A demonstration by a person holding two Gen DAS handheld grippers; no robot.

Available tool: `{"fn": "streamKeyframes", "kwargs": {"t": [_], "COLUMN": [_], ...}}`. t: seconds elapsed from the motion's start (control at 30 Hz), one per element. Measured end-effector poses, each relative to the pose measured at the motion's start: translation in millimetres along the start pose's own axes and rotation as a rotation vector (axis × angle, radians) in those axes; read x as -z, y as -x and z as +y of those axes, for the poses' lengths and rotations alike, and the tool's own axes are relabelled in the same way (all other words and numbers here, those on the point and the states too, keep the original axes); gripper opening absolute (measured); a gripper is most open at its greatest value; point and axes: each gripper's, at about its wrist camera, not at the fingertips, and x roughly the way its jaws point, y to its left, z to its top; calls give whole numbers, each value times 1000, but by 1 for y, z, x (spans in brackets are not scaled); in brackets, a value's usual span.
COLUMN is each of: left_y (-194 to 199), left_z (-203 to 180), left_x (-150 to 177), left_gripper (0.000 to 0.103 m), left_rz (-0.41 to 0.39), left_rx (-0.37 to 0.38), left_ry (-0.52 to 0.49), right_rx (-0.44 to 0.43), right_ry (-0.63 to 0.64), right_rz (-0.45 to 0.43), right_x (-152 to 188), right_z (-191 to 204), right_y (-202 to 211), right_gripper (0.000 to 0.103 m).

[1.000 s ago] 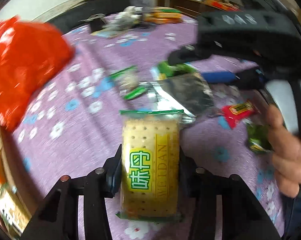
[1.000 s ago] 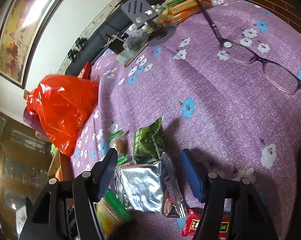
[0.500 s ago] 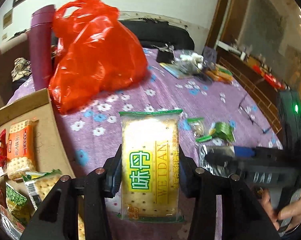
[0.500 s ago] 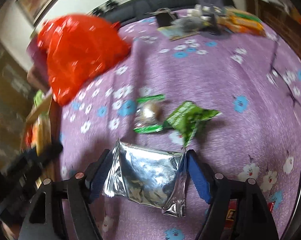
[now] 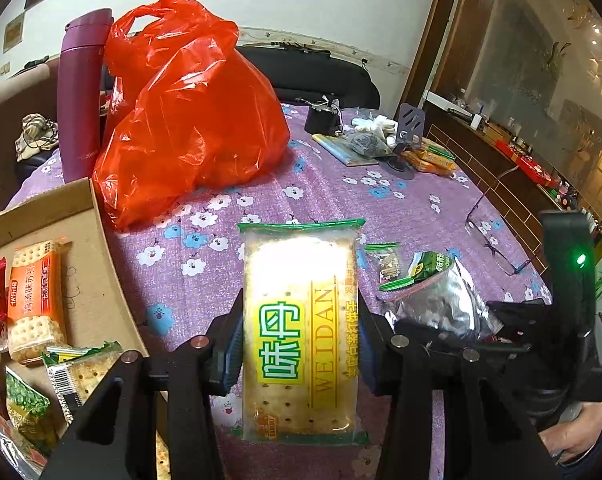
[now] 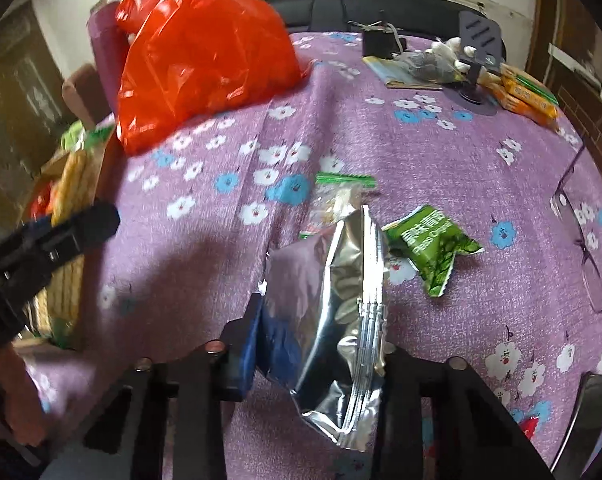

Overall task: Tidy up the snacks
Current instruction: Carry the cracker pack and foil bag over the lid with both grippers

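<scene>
Tablecloth (image 5: 333,192) of purple colour with white and blue flowers covers the whole table. On its far left side sits a big red plastic bag (image 5: 189,120), and a tall purple flask (image 5: 81,100) stands just beside it. At the left edge is a cardboard box (image 5: 89,272) which already holds several snack packets, among them an orange cracker pack (image 5: 35,300).

Left gripper (image 5: 301,340) is closed narrow on a cracker packet (image 5: 301,328) with a yellow and green label; both pads press its long sides, and the packet is held above the cloth, near the box.

Right gripper (image 6: 317,340) has just been closing, and its jaws now squeeze a silver foil bag (image 6: 333,320), which stands crumpled between them, lifted from the cloth. A hand (image 5: 577,428) holds this tool at the lower right of the left view.

On the cloth beyond the foil bag lie a small green packet (image 6: 433,244) and a clear packet with green ends (image 6: 337,200), near to each other. Eyeglasses (image 6: 581,232) lie at the right edge.
</scene>
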Motion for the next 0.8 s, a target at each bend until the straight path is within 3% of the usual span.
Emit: {"fn": "streamKeyframes", "kwargs": {"t": [0.1,0.33,0.6,0.8], "left_y": [0,2,6,29], "left_z": [0,0,6,20], "left_x": [0,0,-3,-13], "left_gripper": [45,45,45,45], "left_rz": [-7,-36,-53,-117], "left_rx": [-4,-13,-21,-68], "left_ry": [2,1,21,49], "right_rx": [-26,-104,-201,-314], "right_ry": [-25,-74,-77,-100], "right_rz": [-65,-221,-321,-352], "right_x": [-1,-6,-5,-6], "right_z": [0,-4,1,3], "right_y": [13,43,62,67], "right_gripper": [24,24,25,25]}}
